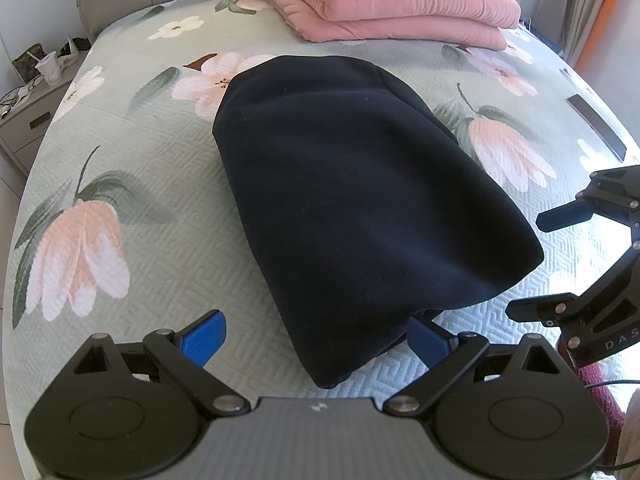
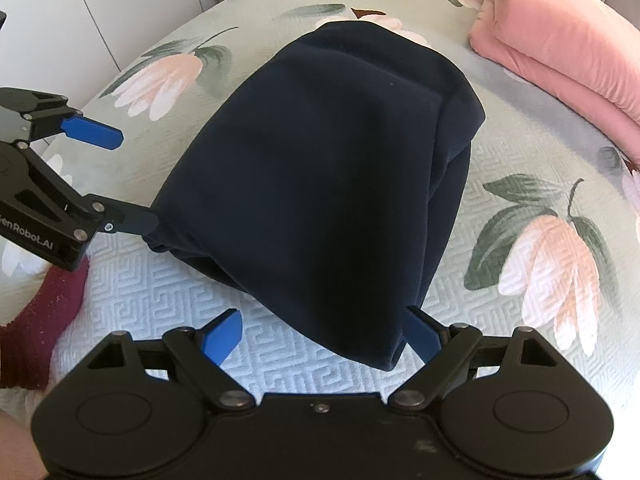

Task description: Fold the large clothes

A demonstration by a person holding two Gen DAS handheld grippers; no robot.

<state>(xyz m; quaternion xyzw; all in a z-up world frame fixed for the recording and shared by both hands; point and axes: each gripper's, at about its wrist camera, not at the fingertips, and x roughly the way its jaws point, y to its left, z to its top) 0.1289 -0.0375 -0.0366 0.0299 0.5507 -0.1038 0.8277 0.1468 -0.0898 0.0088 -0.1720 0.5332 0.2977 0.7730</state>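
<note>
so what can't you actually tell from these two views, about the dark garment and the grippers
- Dark garment: its type, and sleeves or collar, are hidden inside the folded bundle, both views.
- Left gripper: whether its right finger touches or sits under the hem, left wrist view; cloth covers the tip.
- Right gripper: same doubt at its right finger, right wrist view.
- Pink quilt: cut off by the top edge, left wrist view.
- Nightstand clutter: too small to identify.
</note>
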